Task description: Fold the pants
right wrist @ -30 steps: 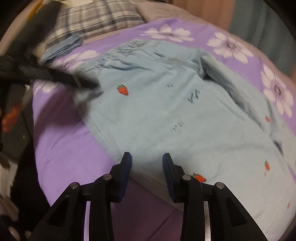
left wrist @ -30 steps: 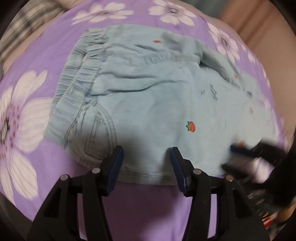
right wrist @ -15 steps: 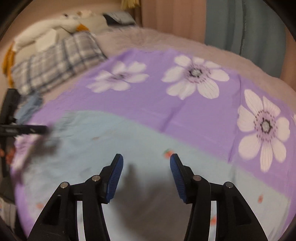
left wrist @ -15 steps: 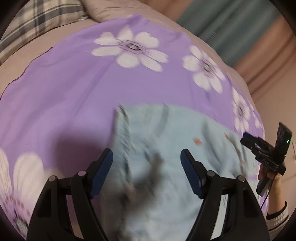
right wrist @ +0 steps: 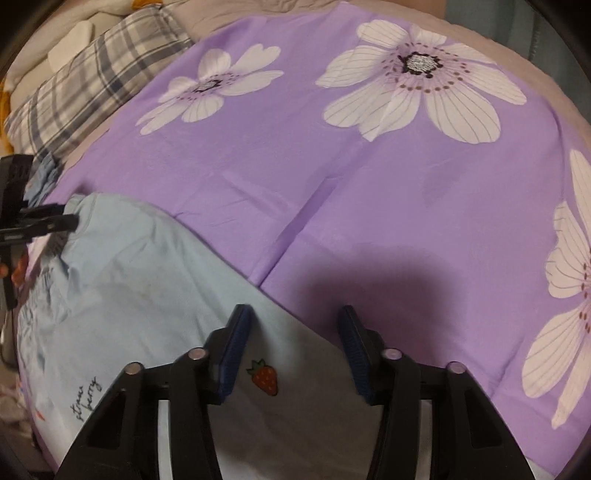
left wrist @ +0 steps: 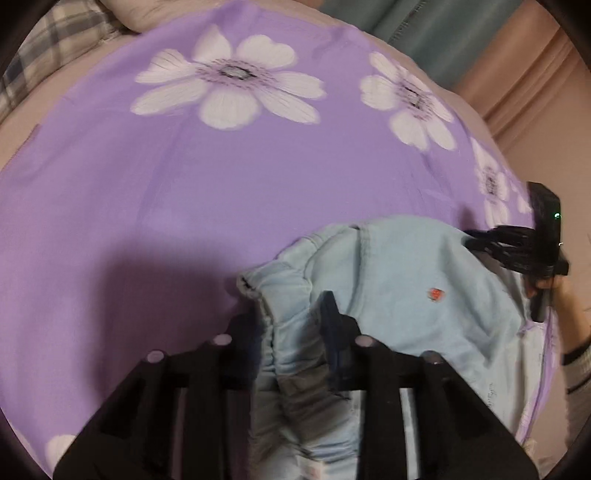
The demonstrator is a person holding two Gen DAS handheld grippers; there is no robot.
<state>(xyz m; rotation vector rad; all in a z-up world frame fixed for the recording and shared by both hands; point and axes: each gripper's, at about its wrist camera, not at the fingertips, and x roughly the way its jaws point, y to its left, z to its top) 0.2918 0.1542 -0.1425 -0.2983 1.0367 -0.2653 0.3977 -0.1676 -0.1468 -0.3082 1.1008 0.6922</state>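
Note:
Light blue pants (left wrist: pixel 406 280) with small strawberry patches lie on a purple flowered bedsheet (left wrist: pixel 184 184). My left gripper (left wrist: pixel 288 325) is closing, and the gathered elastic waistband is bunched tight between its pads. In the right wrist view the pants (right wrist: pixel 147 295) fill the lower left. My right gripper (right wrist: pixel 293 332) is closing too, but its jaws still stand apart. The pants' far edge and a strawberry patch (right wrist: pixel 264 376) lie between them, untouched by the pads. Each view shows the other gripper at the pants' far edge, blurred: the right gripper (left wrist: pixel 476 238) and the left gripper (right wrist: pixel 70 221).
A plaid pillow (right wrist: pixel 85 85) and pale bedding lie at the far left of the bed. Curtains (left wrist: pixel 443 33) hang behind the bed. A person's hand and striped cuff (left wrist: pixel 546 284) hold the right gripper. Beyond the pants the purple sheet stretches flat.
Both grippers have travelled from the pants' near edge across to the far edge. The left jaws widened, then narrowed onto the waistband. The right jaws stand wider than a second ago.

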